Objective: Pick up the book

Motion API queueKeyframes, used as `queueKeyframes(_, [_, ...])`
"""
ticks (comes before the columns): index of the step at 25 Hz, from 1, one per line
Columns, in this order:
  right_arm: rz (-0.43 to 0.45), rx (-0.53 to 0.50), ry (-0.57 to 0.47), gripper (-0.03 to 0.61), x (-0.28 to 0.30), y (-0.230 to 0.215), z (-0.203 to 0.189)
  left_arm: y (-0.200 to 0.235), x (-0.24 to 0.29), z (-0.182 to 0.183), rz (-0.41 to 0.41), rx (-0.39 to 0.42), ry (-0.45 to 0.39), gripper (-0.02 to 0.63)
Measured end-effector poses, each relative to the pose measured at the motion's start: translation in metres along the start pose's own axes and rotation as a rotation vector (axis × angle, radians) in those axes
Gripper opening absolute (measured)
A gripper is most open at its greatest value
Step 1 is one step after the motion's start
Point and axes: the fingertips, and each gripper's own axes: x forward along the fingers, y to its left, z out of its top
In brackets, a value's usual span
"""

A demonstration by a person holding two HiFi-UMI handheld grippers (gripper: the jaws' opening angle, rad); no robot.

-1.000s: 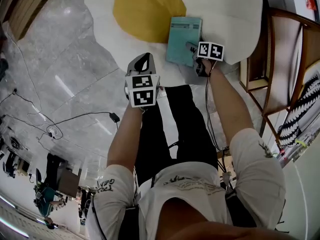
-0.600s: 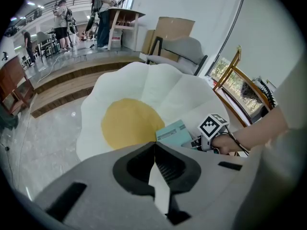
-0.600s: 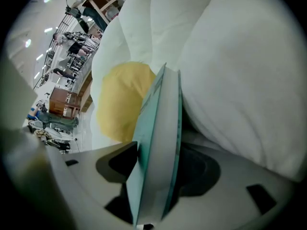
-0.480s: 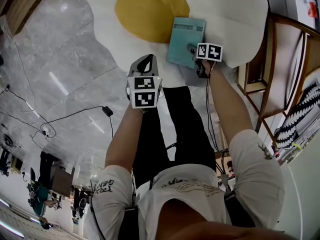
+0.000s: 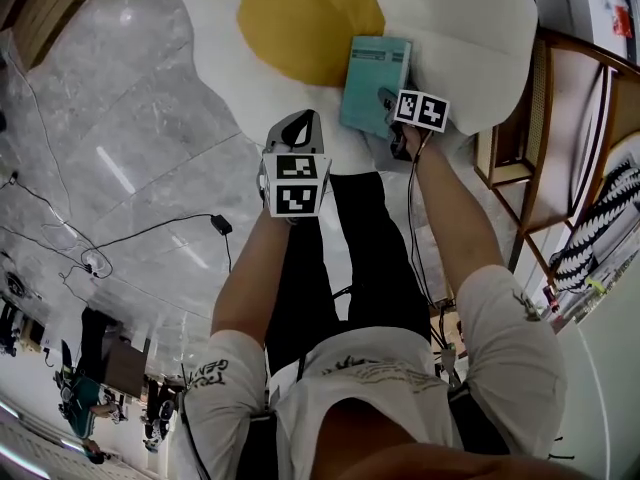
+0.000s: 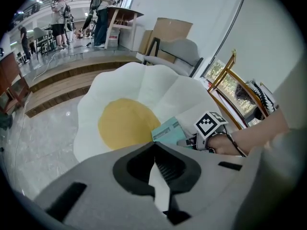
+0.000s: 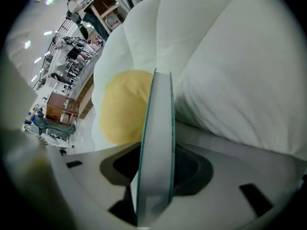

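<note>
While the left gripper (image 5: 296, 128) hangs near the cushion (image 5: 460, 28) with its 2 jaws together and empty, the right gripper (image 5: 390, 101) has just been closing and clamps the teal book (image 5: 372, 78), which lies on the cushion beside the yolk (image 5: 305, 13).

One teal book (image 5: 374, 83). One fried-egg cushion (image 5: 470, 28) with a single yellow yolk (image 5: 310, 13). Two grippers, the left gripper (image 5: 300, 120) and the right gripper (image 5: 388, 98), and two marker cubes, the left cube (image 5: 295, 183) and the right cube (image 5: 421, 109), one to each gripper. One person holds them, with two bare forearms in the head view. One wooden chair (image 5: 533, 88), one grey chair (image 6: 180, 51), one cardboard box (image 6: 168, 30), one black-and-white striped item (image 5: 600, 218) and one black plug block (image 5: 221, 225) on the floor (image 5: 120, 98). A few background people (image 6: 60, 13) show in the left gripper view, too small to count surely.
</note>
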Motion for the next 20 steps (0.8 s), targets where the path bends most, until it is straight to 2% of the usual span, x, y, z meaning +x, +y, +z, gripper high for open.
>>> queueKeyframes(7, [0.003,-0.047,-0.103,0.178,-0.036,0.048,0.023,-0.002,-0.024,0.030,-0.018,0.042,-0.037,0.020])
queueKeyframes(11, [0.020,-0.065,-0.149,0.177,-0.071,0.071,0.033,-0.001,-0.050,0.060,-0.004,0.026,-0.096,0.020])
queueKeyframes(15, [-0.001,-0.100,-0.222,0.176,-0.121,0.094,0.049,-0.003,-0.083,0.097,0.003,0.018,-0.163,0.020])
queueKeyframes(20, [-0.036,-0.206,-0.313,0.175,-0.204,0.143,0.050,-0.025,-0.145,0.125,0.010,0.033,-0.191,0.020])
